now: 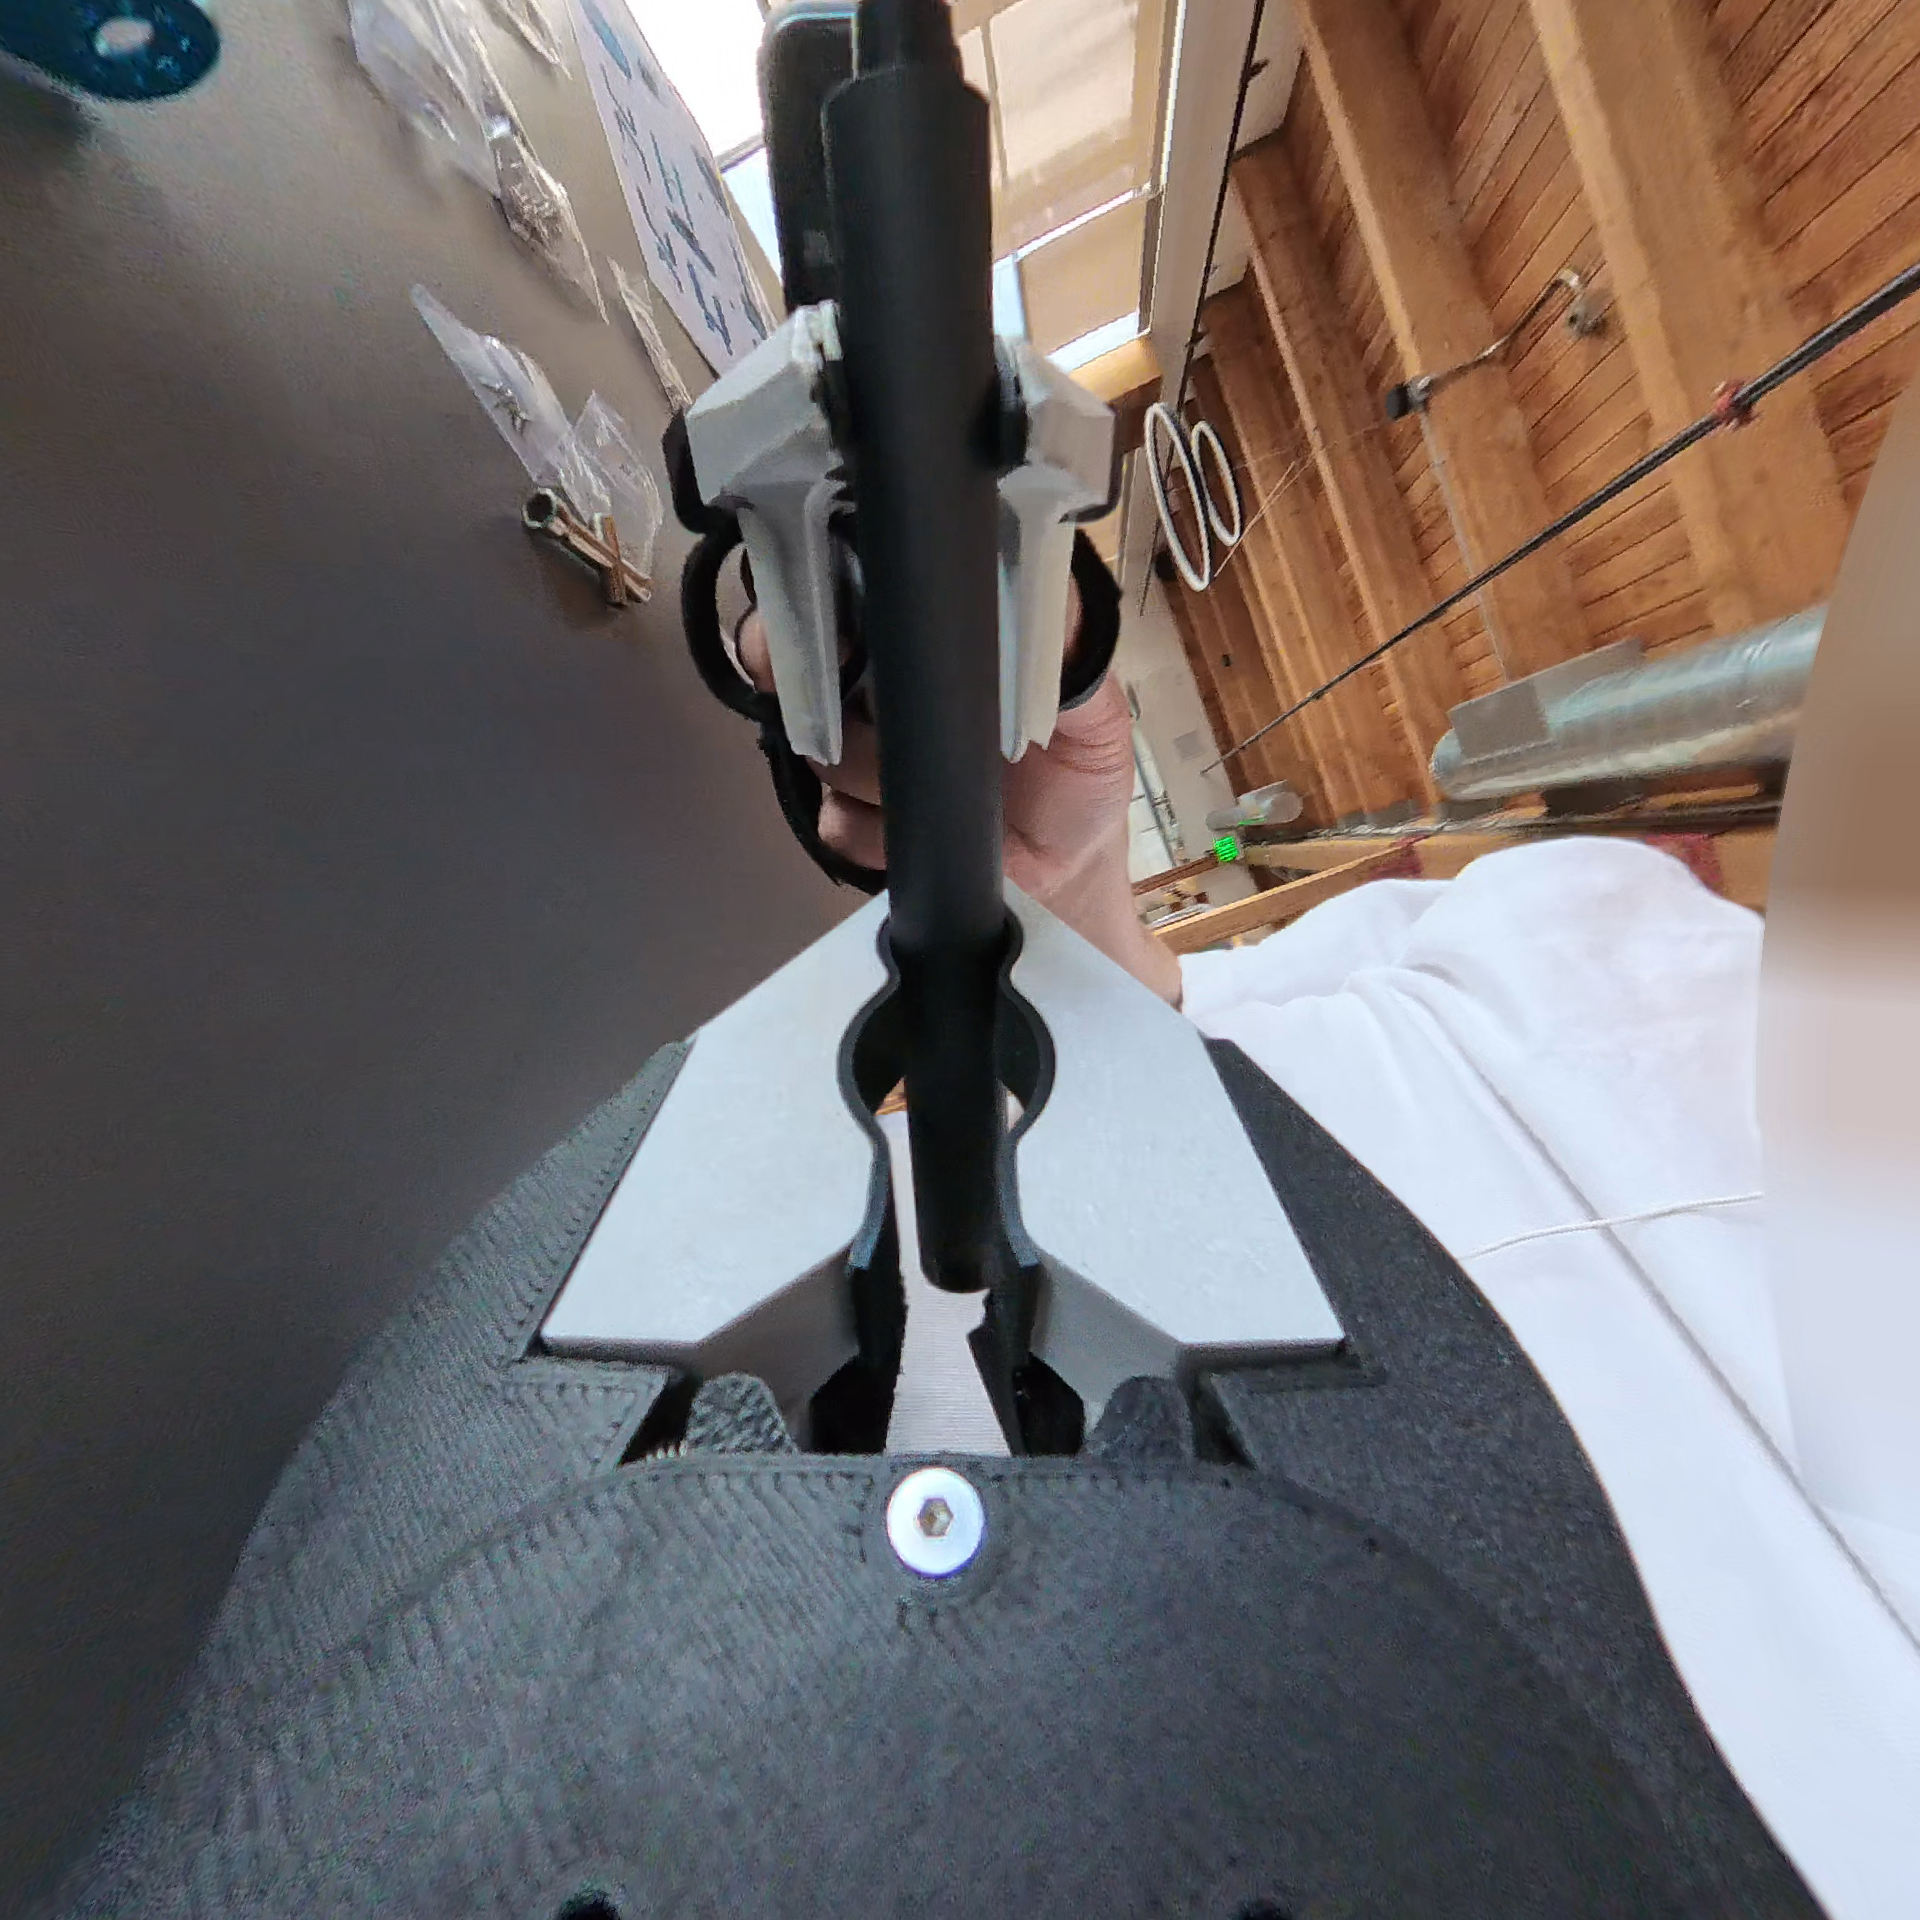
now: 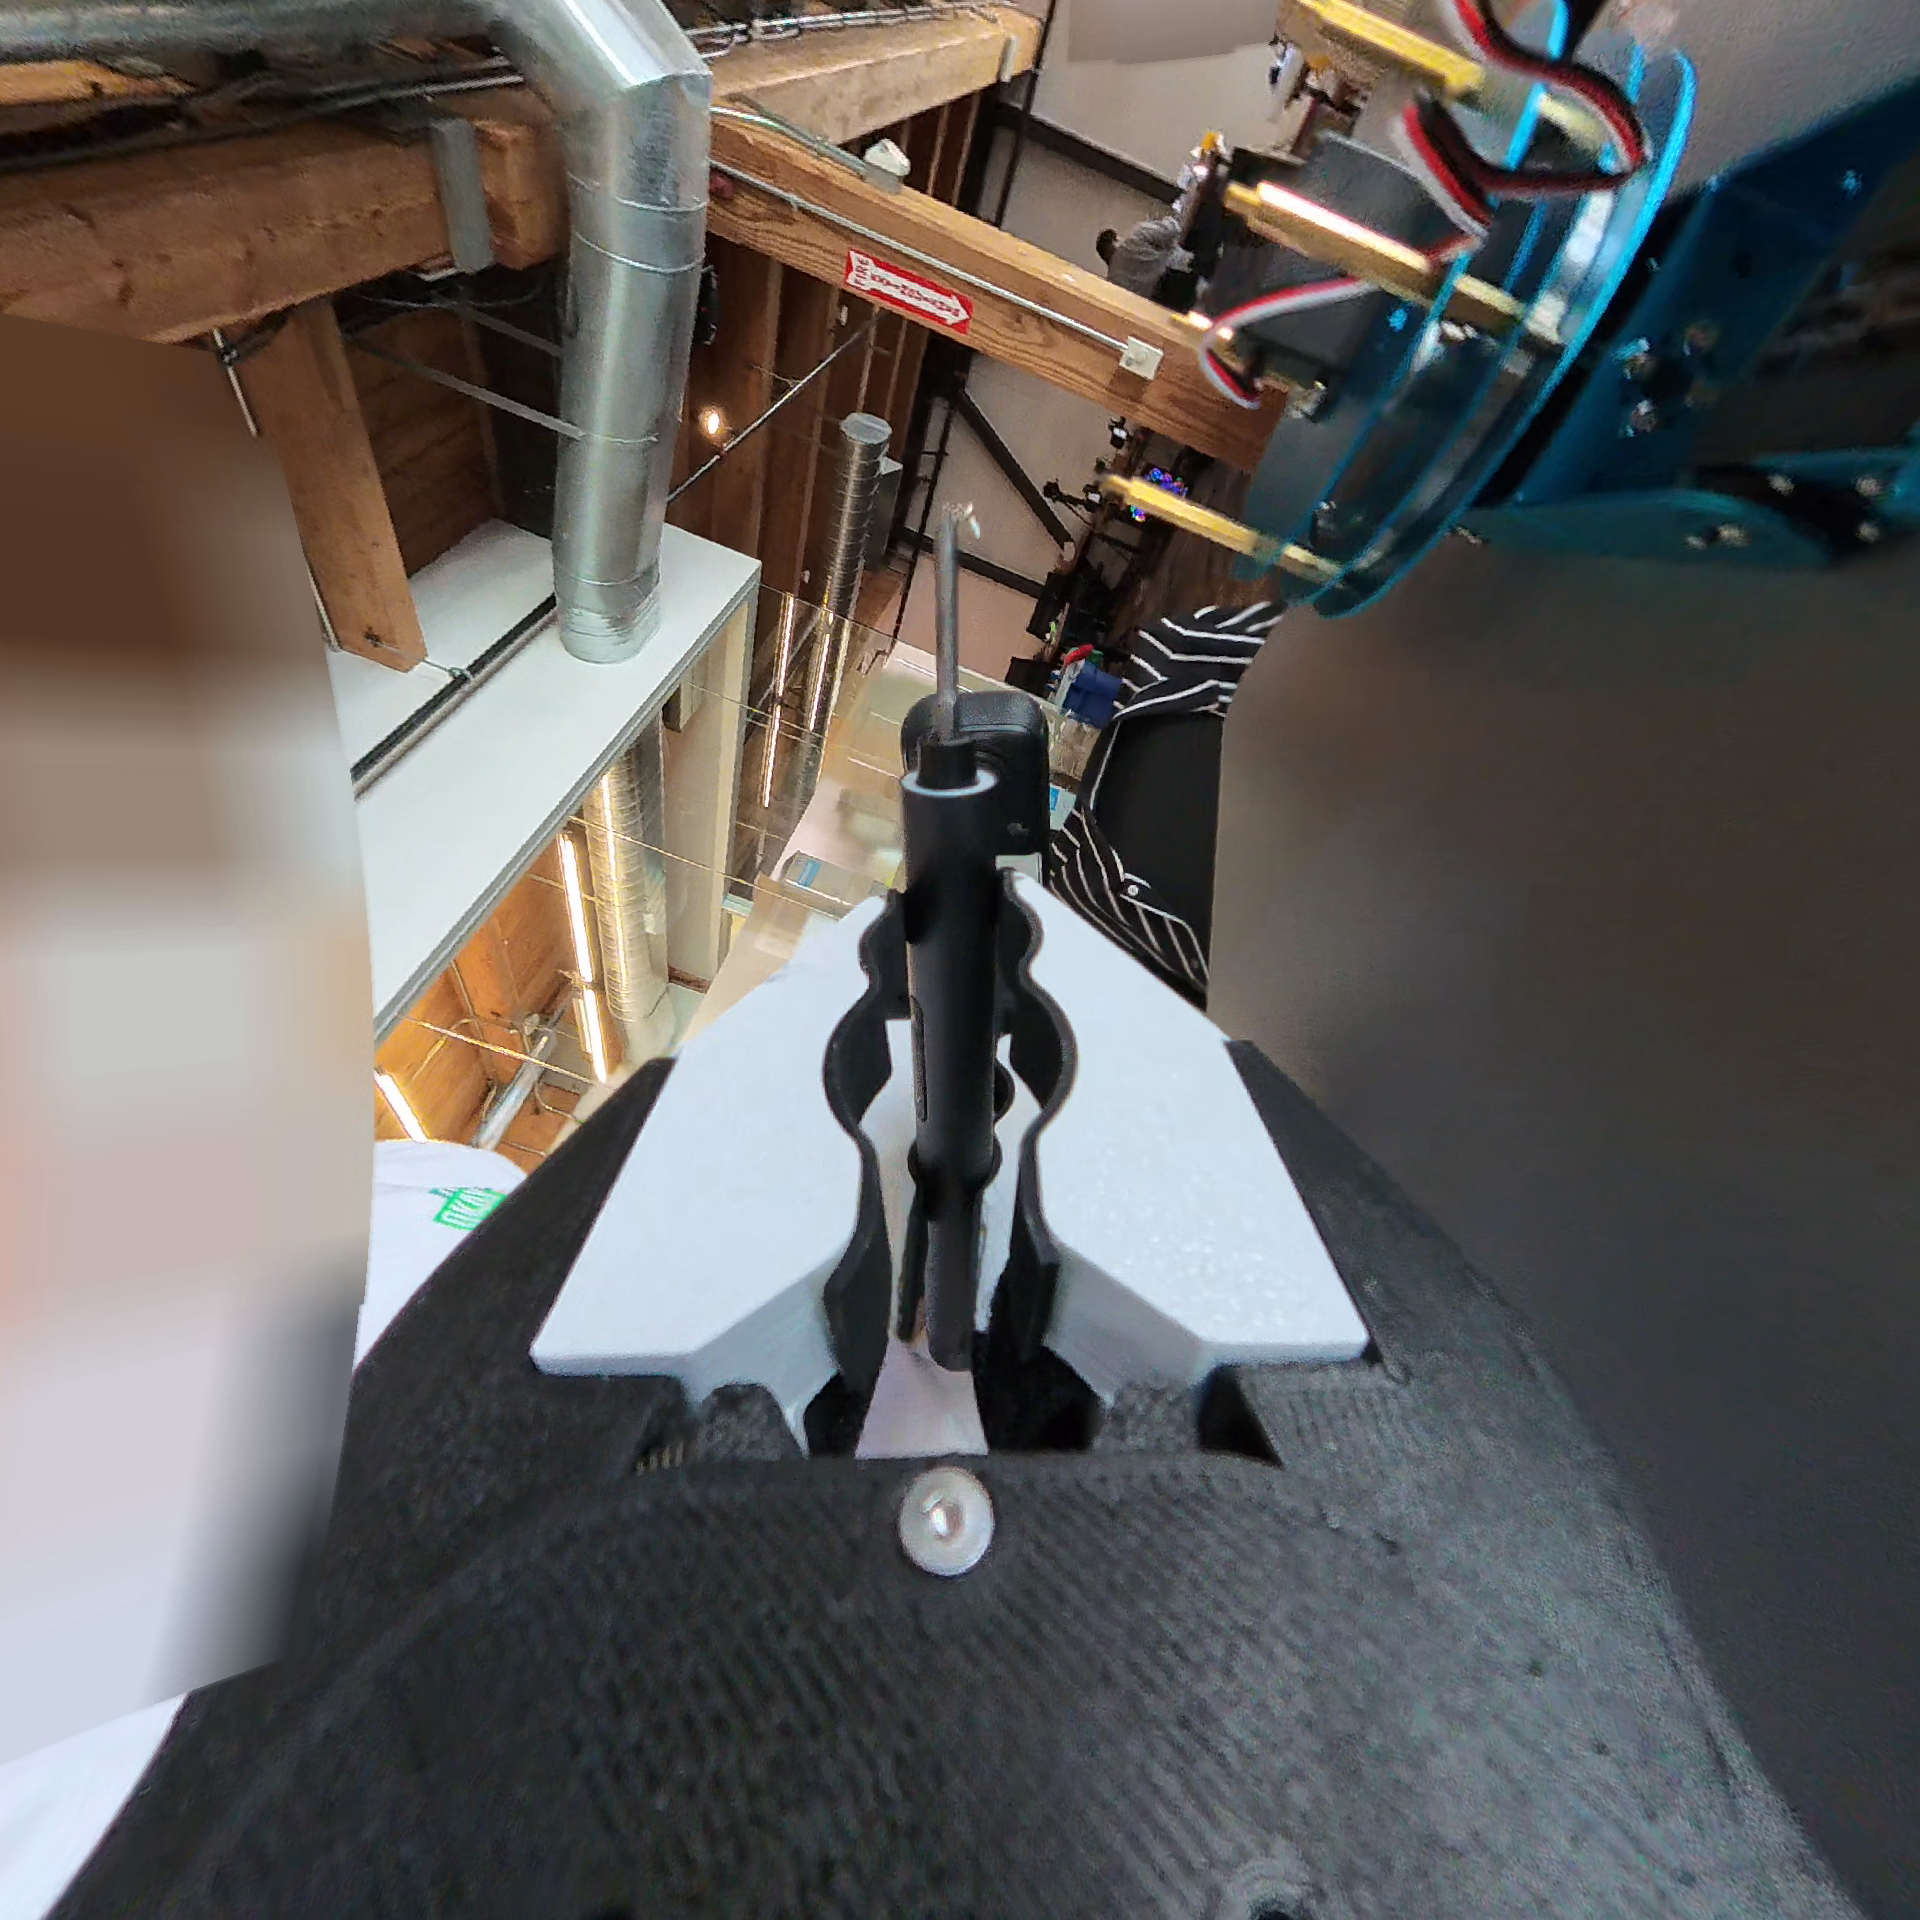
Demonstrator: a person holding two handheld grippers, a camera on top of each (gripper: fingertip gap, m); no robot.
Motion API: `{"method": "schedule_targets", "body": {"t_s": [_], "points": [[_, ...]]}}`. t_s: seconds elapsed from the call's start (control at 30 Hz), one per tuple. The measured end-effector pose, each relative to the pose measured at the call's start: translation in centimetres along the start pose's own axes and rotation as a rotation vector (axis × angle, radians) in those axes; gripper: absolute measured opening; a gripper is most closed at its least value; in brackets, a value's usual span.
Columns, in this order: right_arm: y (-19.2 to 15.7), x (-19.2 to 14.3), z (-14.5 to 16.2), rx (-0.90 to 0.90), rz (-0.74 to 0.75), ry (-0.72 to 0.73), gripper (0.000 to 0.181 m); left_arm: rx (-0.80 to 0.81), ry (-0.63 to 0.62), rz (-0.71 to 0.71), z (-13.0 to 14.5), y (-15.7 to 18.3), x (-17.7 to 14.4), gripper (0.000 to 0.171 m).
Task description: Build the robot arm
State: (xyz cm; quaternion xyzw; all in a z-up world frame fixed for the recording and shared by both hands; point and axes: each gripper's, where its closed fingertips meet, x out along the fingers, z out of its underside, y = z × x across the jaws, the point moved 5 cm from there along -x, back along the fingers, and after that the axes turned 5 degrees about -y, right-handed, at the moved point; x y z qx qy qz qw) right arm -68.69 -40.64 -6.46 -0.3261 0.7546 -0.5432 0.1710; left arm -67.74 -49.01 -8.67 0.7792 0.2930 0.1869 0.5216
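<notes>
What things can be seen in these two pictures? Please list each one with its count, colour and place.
screwdriver: one, black with a metal tip, clamped in the right gripper
rod: one, black, clamped in the left gripper, perhaps the same tool
bags: several, clear, holding small parts, on the table
sheet: one, white with blue marks, on the table
device: one, blue, with brass posts and wires, upper right
table: one, dark
left gripper: black and grey, shut
right gripper: black and white, shut
hand: one, behind the far gripper
</notes>
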Motion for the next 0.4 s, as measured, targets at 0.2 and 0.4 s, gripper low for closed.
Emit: {"method": "schedule_targets", "body": {"t_s": [0.2, 0.4], "points": [[-1.8, -1.9, -0.7, -0.034, -0.094, 0.004, 0.029, 0.066, -0.032, 0.070, -0.2, 1.8, 1.2, 0.008], [-1.3, -5.2, -1.1, 0.076, -0.129, -0.002, 0.041, 0.077, -0.089, 0.015, 0.9, 1.6, 1.2, 0.008]]}}
